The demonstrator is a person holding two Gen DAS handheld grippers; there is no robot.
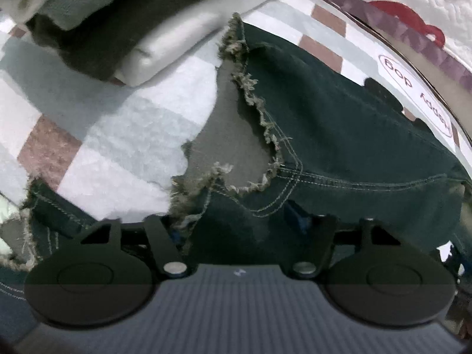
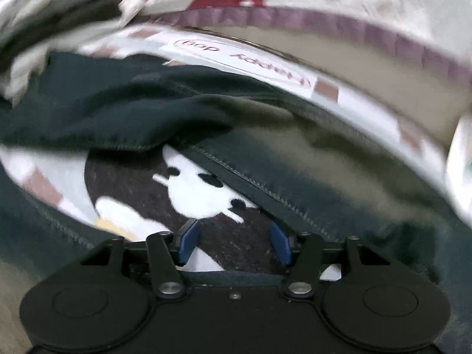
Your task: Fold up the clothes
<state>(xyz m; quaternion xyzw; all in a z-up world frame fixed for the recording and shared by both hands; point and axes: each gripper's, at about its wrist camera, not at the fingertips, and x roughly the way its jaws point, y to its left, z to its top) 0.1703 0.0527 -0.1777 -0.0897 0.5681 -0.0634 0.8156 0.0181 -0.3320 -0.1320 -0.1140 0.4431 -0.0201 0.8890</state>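
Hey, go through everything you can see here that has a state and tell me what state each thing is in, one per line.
Denim shorts: unfolded, spread on the blanket, frayed hems showing.
Stack of clothes: folded, piled beside the shorts.
Blanket: laid flat under the clothes.
Left tongs: fingers mostly hidden by denim, cannot tell.
Right tongs: open, holding nothing.

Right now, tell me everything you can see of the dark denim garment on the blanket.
The dark denim garment looks like teal-black jean shorts with pale contrast stitching and raw, frayed hems; a greyer inside shows at one leg opening. It lies crumpled, not yet folded flat, on a checked blanket near a stack of folded clothes. Its fabric drapes over the left gripper, hiding the jaws. In the right wrist view, which is blurred, the right gripper has its jaws spread, one edge of the denim by them.
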